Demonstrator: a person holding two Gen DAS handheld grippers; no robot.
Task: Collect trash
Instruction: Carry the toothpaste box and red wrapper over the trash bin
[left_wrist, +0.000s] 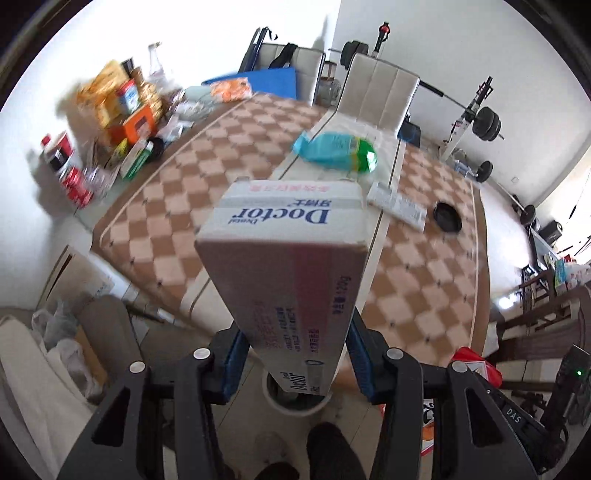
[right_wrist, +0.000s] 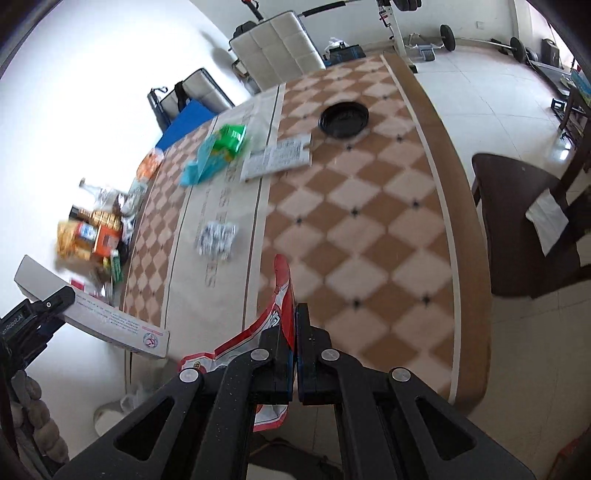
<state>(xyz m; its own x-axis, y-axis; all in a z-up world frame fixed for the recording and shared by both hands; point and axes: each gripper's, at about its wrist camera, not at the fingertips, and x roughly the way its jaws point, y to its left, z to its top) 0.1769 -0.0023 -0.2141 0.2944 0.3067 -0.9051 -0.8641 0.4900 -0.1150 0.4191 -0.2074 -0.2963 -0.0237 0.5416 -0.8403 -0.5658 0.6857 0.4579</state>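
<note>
My left gripper (left_wrist: 293, 332) is shut on a long white toothpaste box (left_wrist: 288, 266) printed "Doctor", held off the table's near edge above a white bin (left_wrist: 295, 404) on the floor. The box also shows in the right wrist view (right_wrist: 92, 314). My right gripper (right_wrist: 295, 317) is shut on a red and white wrapper (right_wrist: 282, 295), held over the table's near edge. On the checkered table (right_wrist: 369, 206) lie a teal and green bag (right_wrist: 218, 151), a white flat packet (right_wrist: 280, 157), a crumpled silver wrapper (right_wrist: 218, 238) and a black round lid (right_wrist: 343, 118).
A pile of snack boxes and cans (left_wrist: 110, 122) stands at the table's far left side. White chairs (left_wrist: 380, 96) stand behind the table, a dark wooden chair (right_wrist: 524, 221) at its right. Gym weights (left_wrist: 484, 122) stand by the back wall. Bags (left_wrist: 55, 332) lie on the floor left.
</note>
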